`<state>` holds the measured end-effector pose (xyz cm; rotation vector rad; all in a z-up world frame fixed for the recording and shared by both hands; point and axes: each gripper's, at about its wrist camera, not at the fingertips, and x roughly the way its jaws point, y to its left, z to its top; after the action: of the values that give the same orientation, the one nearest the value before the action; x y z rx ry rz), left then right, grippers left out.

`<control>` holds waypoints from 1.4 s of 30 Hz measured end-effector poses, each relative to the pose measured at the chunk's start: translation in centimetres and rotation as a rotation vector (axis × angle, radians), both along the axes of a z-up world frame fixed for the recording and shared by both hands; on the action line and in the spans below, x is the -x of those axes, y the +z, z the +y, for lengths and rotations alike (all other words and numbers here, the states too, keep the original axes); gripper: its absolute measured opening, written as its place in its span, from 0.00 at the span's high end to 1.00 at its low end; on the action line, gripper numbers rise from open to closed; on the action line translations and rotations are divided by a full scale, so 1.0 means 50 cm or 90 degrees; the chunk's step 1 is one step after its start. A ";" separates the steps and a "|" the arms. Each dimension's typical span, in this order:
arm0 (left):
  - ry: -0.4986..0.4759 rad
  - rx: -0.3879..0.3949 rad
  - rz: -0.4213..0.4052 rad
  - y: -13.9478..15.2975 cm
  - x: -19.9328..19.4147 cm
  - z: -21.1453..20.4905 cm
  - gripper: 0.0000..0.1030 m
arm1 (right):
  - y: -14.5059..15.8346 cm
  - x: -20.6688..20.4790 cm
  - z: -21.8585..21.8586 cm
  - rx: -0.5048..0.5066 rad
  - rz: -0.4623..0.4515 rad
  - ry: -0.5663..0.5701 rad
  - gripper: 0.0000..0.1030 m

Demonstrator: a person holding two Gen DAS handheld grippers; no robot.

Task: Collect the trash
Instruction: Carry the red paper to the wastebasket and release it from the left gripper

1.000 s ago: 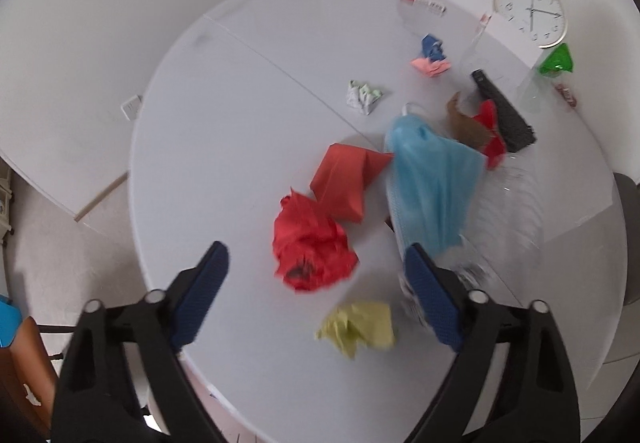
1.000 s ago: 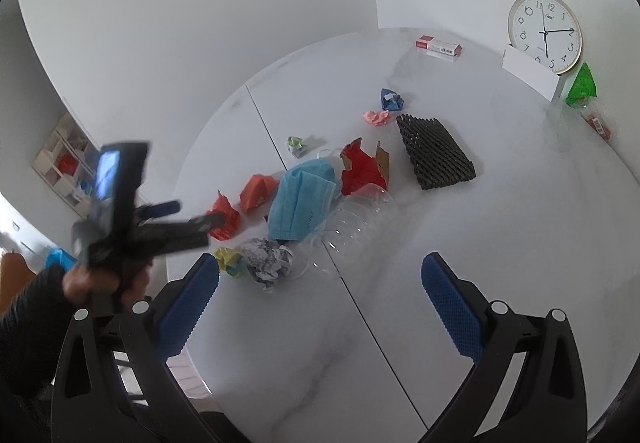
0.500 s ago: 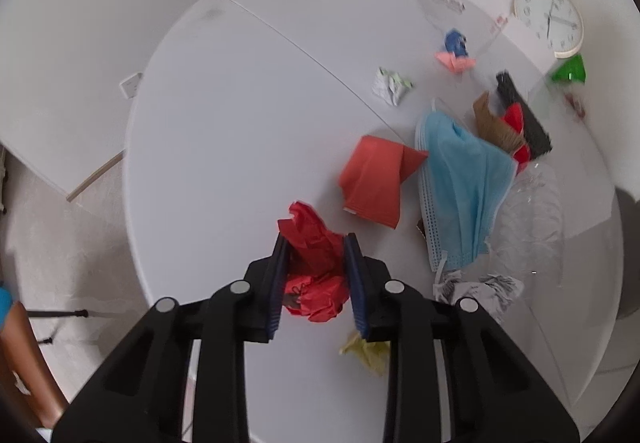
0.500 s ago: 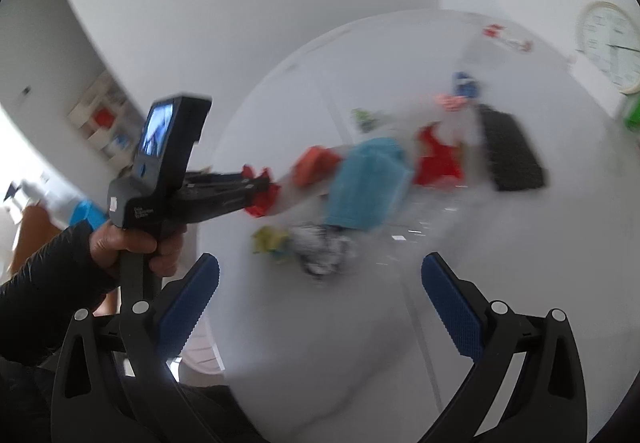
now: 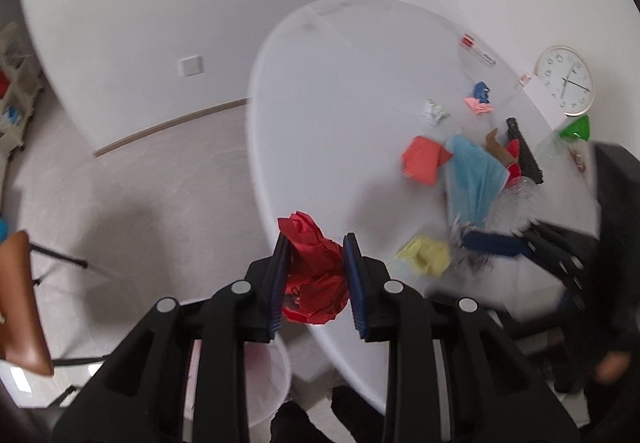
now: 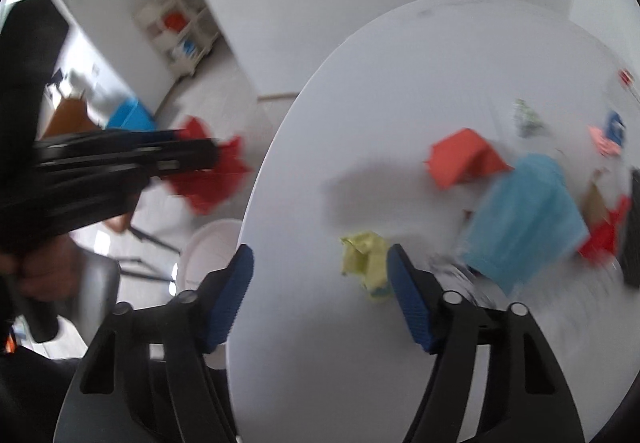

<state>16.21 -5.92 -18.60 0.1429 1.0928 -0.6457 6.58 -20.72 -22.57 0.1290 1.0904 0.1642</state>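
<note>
My left gripper (image 5: 316, 279) is shut on a crumpled red paper ball (image 5: 314, 275) and holds it past the table's left edge, above the floor; it shows blurred in the right wrist view (image 6: 212, 171). A white bin (image 5: 266, 383) stands on the floor below it, also seen in the right wrist view (image 6: 208, 255). My right gripper (image 6: 320, 283) is open over the white table (image 6: 360, 123), with a crumpled yellow paper (image 6: 366, 259) just inside its right finger. The yellow paper also shows in the left wrist view (image 5: 426, 255).
On the table lie an orange-red folded paper (image 6: 464, 159), a blue face mask (image 6: 528, 211), a clear plastic bottle (image 5: 516, 203), red and brown scraps (image 6: 604, 223), a black mesh piece (image 5: 524, 155), small paper wads (image 5: 434, 111) and a clock (image 5: 566, 79). A brown chair (image 5: 20, 303) stands at left.
My left gripper closed on the red paper ball and carried it off the table's left edge toward the bin. My right gripper swung left and down toward the yellow paper.
</note>
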 end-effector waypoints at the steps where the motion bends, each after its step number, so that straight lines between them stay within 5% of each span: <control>1: 0.011 -0.003 -0.002 0.003 0.006 0.018 0.74 | -0.009 -0.008 0.005 0.010 0.008 0.008 0.39; 8: 0.108 -0.005 0.013 0.002 0.043 0.141 0.74 | -0.064 -0.039 0.023 0.124 0.053 0.029 0.51; 15: 0.188 -0.005 0.019 -0.006 0.074 0.233 0.74 | -0.061 -0.032 0.004 0.143 0.060 0.018 0.68; 20: 0.219 -0.005 0.020 -0.009 0.094 0.257 0.74 | -0.058 -0.030 -0.025 0.132 0.060 0.003 0.81; 22: 0.227 -0.004 0.019 -0.010 0.104 0.264 0.74 | -0.056 -0.028 -0.032 0.124 0.060 0.001 0.94; 29: 0.249 -0.010 0.022 -0.013 0.144 0.286 0.74 | -0.035 -0.012 -0.034 0.067 0.042 -0.015 0.94; 37: 0.256 -0.018 0.058 -0.053 0.164 0.301 0.74 | 0.095 0.038 0.016 -0.033 -0.040 0.015 0.94; 39: 0.262 -0.021 0.076 -0.068 0.165 0.304 0.68 | 0.124 0.047 0.047 -0.051 -0.056 0.036 0.94; 42: 0.280 -0.020 0.087 -0.071 0.169 0.313 0.40 | 0.153 0.053 0.089 -0.068 -0.071 0.066 0.93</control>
<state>7.75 9.73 -22.17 -0.1152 1.2170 -0.2454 3.94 -16.26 -14.94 0.1575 0.9775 0.3193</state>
